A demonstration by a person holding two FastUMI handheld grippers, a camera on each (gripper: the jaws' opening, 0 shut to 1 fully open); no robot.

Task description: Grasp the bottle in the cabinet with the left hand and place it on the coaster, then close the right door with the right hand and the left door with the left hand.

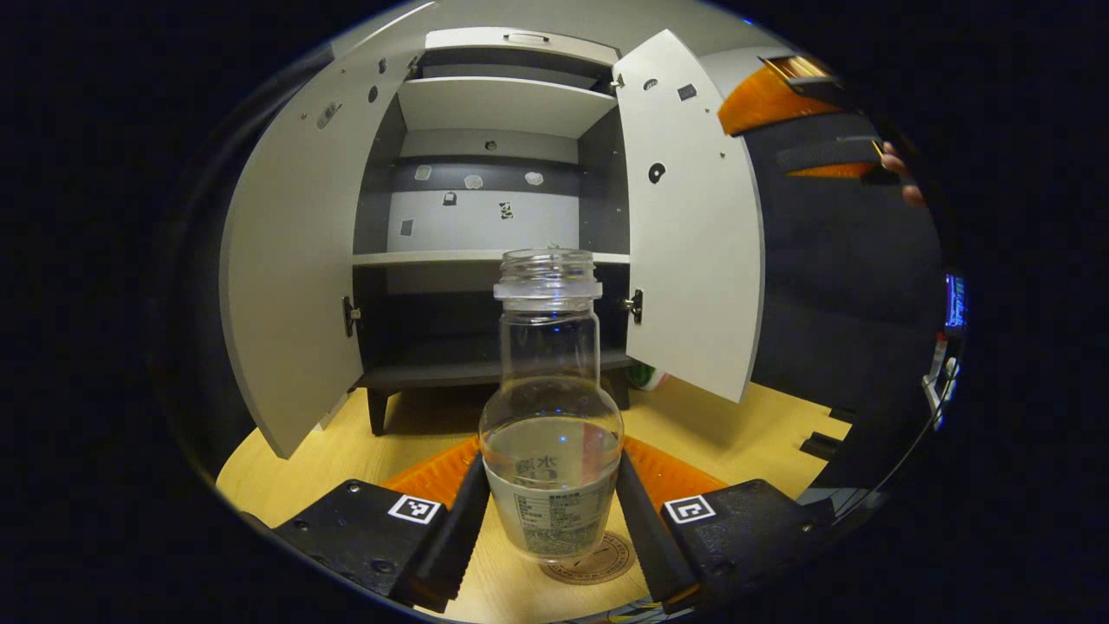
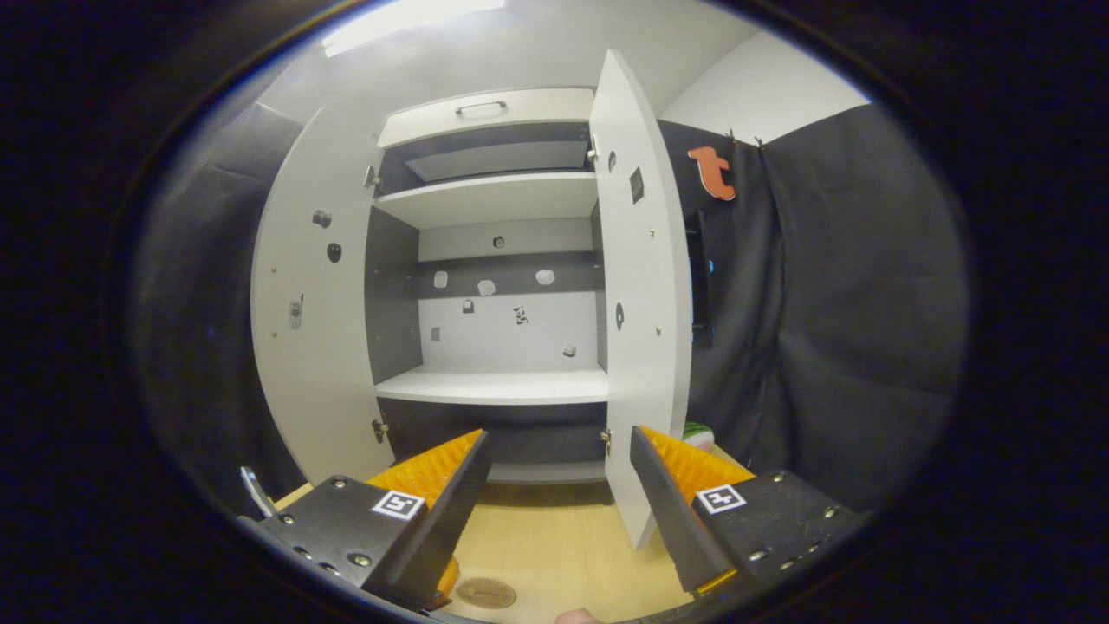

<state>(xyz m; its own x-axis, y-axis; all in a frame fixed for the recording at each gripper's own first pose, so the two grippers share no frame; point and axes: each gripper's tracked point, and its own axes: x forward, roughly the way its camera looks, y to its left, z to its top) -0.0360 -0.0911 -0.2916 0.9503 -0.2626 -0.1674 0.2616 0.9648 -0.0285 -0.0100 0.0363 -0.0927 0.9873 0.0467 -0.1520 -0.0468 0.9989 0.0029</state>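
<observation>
A clear glass bottle [image 1: 551, 416] without a cap, about a third full of liquid, stands upright between my left gripper's [image 1: 554, 520] fingers, which press on its lower sides. Its base overlaps a round brown coaster [image 1: 606, 565] on the wooden table; whether it touches the coaster I cannot tell. In the right gripper view the coaster [image 2: 485, 593] lies bare at the bottom edge. The cabinet stands ahead with its left door [image 1: 295, 260] and right door [image 1: 693, 225] swung open. My right gripper [image 2: 554, 511] is open with nothing in it, facing the right door [image 2: 645, 303].
The right gripper [image 1: 814, 121], held by a hand, hovers high at the upper right in the left gripper view. The cabinet's shelves [image 2: 494, 386] are bare. A small green and white object [image 1: 645, 377] sits on the table behind the right door. Black cloth hangs to the right.
</observation>
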